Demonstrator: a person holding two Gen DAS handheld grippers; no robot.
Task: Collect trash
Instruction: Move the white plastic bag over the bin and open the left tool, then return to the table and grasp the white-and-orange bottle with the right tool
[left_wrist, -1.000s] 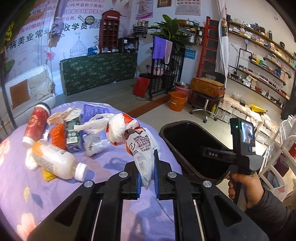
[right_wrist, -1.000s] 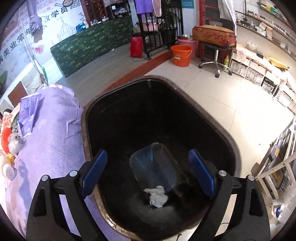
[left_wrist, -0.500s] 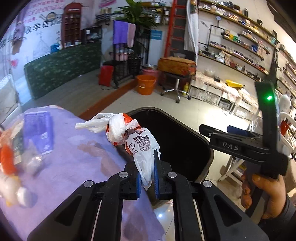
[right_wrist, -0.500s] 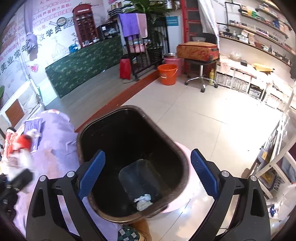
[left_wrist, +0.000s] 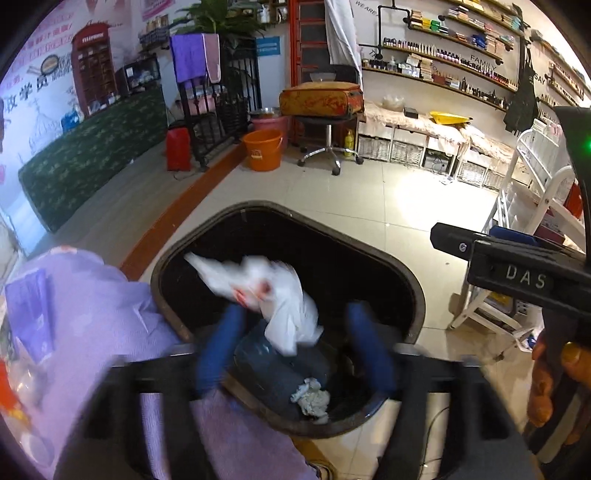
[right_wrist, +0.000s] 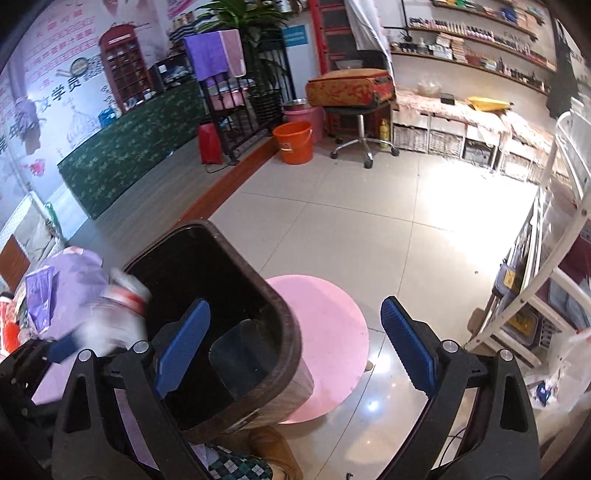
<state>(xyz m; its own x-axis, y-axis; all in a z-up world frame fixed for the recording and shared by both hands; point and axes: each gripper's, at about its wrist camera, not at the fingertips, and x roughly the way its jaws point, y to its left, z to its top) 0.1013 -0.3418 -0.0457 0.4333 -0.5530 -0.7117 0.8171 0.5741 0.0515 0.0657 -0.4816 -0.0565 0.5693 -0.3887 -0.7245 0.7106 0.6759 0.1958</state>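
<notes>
Right now the white plastic bag (left_wrist: 280, 295) hangs blurred between and just ahead of the left gripper (left_wrist: 295, 354), whose jaws are opening off it, directly over the black bin (left_wrist: 413, 291), while the right gripper (right_wrist: 295, 347) stands wide open and empty beside.

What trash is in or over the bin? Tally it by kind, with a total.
Plastic bag: 1
Crumpled tissue: 1
Total: 2
</notes>
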